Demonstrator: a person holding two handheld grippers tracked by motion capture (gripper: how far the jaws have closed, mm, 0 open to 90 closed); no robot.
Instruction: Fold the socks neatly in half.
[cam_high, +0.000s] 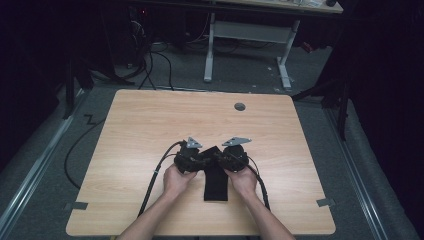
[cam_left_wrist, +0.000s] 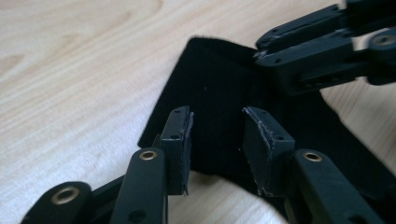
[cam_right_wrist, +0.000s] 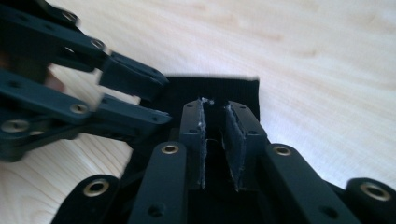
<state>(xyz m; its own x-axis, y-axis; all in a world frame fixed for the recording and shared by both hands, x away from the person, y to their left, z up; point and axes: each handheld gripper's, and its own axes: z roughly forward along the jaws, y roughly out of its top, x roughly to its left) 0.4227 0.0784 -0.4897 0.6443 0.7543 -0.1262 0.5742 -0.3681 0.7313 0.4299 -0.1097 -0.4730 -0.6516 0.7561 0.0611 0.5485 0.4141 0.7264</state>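
On the near half of the pale wooden table, toward six o'clock from its centre, lies a black cloth, a long dark strip running from between the two grippers back toward the person's edge; its far end looks folded or turned at an angle, pointing toward eleven o'clock. A round grommet hole sits in the tabletop at about one o'clock, well apart from the work. The person's forearms enter from six o'clock, with the left hand at the cloth's nine o'clock side and the right hand at its three o'clock side. The left gripper hangs just over the cloth with its jaws at a middling gap, the pads clear of the fabric and nothing pinched between them. The right gripper has its jaws drawn narrow, only a slim slot between the pads, directly above the cloth; whether a fold of fabric is caught in that slot cannot be told. In the high view both grippers sit close together at the cloth's far end, each topped by a grey three-cornered plate.
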